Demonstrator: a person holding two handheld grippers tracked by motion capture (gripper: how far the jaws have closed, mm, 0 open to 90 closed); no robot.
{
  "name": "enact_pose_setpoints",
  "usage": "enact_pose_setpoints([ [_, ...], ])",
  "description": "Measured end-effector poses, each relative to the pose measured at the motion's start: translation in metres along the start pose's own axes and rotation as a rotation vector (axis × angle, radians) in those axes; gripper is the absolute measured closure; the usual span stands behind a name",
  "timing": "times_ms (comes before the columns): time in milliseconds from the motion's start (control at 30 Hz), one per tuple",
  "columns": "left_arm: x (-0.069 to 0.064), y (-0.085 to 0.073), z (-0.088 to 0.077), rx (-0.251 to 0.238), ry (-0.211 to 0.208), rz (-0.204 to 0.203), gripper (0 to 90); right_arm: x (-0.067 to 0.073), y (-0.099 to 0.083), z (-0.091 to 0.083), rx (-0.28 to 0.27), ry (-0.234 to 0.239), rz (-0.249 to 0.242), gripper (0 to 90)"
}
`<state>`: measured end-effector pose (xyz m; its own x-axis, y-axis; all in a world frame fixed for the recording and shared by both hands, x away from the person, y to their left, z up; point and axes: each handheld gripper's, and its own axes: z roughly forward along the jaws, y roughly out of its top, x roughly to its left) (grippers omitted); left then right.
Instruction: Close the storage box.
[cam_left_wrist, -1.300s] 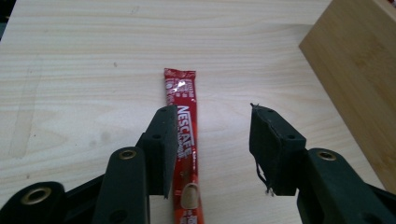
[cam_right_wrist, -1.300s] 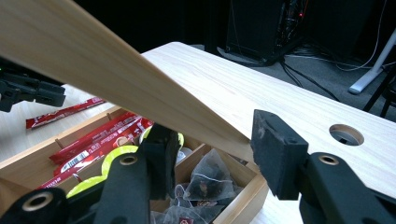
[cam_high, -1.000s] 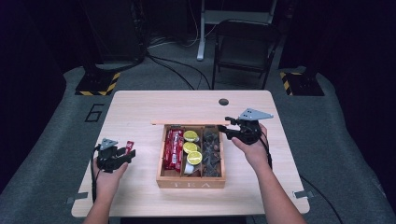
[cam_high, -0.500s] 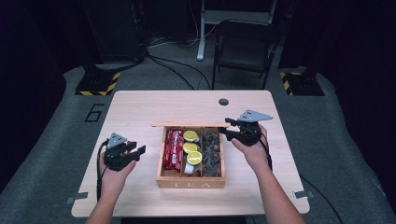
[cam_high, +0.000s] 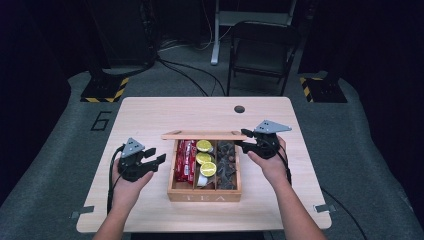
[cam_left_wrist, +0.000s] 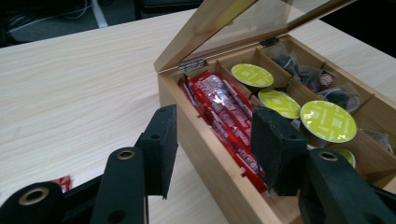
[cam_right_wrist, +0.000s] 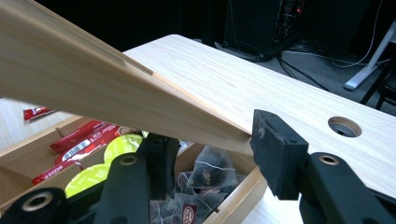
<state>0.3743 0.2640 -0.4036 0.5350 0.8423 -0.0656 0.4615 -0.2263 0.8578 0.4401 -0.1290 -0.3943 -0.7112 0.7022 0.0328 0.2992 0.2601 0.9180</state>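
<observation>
One wooden tea box (cam_high: 204, 192) at table (cam_high: 150, 120) middle, lid (cam_right_wrist: 93, 93) up | right gripper (cam_high: 246, 145) clamped on lid corner, holding it | left gripper (cam_high: 156, 159) apart, empty, beside box | red packets (cam_left_wrist: 224, 112) inside; one red packet (cam_right_wrist: 37, 112) outside, seemingly left to pack.

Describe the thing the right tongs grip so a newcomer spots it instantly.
On the table stands an open wooden tea box. Along its far edge rises the lid, gripped at one corner by the right tongs: the one raised wooden panel, unlike the packets beneath.
</observation>
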Motion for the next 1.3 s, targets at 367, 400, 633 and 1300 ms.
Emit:
enact_pose_setpoints([
  [367, -0.012, 0.019, -0.008, -0.025, -0.042, 0.032, 53.4, 0.003, -0.004, -0.001, 0.010, 0.002, -0.010, 50.9],
  [400, -0.014, 0.021, -0.009, -0.028, -0.043, 0.035, 53.4, 0.003, -0.004, -0.001, 0.013, 0.001, -0.013, 50.9],
  [633, -0.023, 0.028, -0.013, -0.050, -0.053, 0.074, 53.2, 0.006, -0.008, -0.003, 0.024, -0.002, -0.019, 50.7],
  [1300, -0.021, 0.040, -0.015, -0.055, -0.064, 0.078, 56.2, 0.010, -0.005, -0.012, 0.052, 0.024, 0.025, 51.1],
])
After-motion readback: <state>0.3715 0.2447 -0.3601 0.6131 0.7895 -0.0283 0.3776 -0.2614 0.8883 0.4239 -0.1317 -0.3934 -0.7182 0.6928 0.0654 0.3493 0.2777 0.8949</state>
